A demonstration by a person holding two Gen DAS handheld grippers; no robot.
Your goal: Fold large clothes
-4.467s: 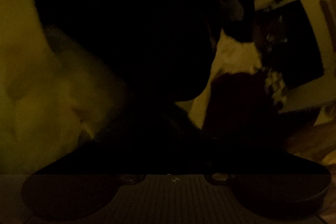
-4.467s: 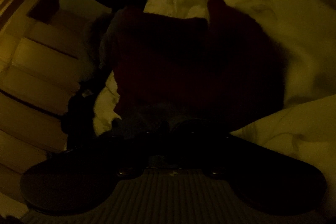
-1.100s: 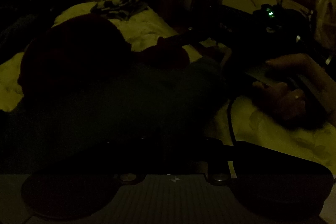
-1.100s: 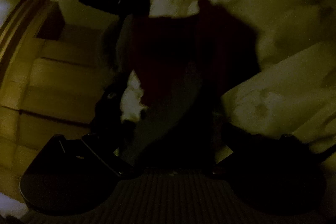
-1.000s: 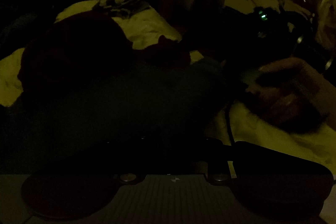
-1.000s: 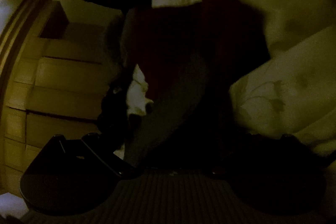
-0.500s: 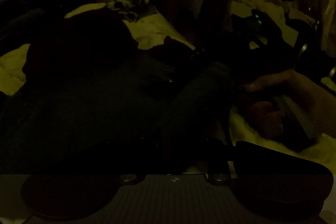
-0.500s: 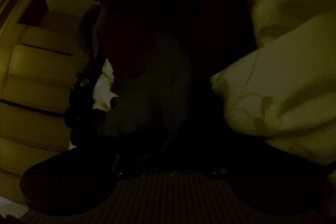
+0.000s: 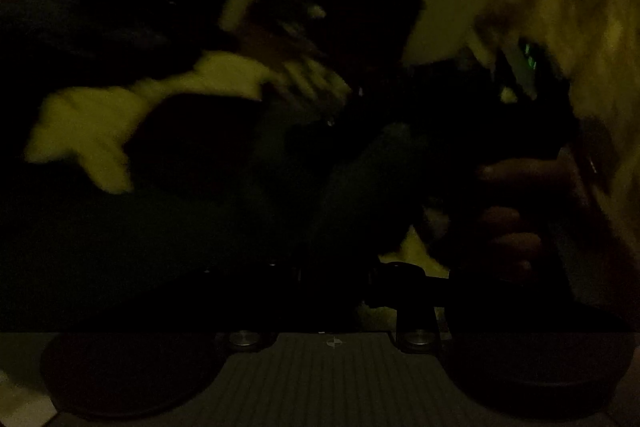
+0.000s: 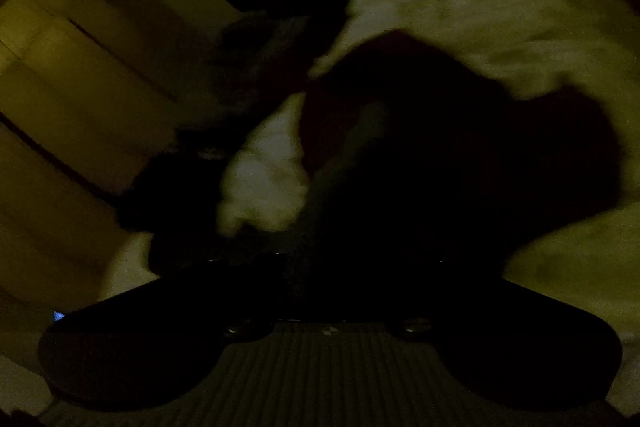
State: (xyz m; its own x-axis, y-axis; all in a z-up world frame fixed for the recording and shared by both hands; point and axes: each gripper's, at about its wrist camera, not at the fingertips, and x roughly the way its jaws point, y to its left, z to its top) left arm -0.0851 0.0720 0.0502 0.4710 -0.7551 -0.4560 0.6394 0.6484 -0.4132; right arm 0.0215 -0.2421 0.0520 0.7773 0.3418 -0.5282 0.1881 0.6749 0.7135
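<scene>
Both views are very dark and blurred. A dark garment (image 10: 460, 155) lies heaped on the pale bedding (image 10: 500, 27), running right up to the right gripper (image 10: 320, 267) (its jaws are lost in shadow, so I cannot tell their state). The left gripper (image 9: 320, 279) is equally unreadable; dark cloth (image 9: 160, 227) fills its foreground beside the person's right hand (image 9: 516, 211).

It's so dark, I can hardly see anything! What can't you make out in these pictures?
- Left wrist view: left gripper's fingers, lost in darkness.
- Left wrist view: dark garment, shape hidden by shadow and blur.
- Right wrist view: right gripper's fingers, too dark; dark garment on the pale bedding shows no folds.
</scene>
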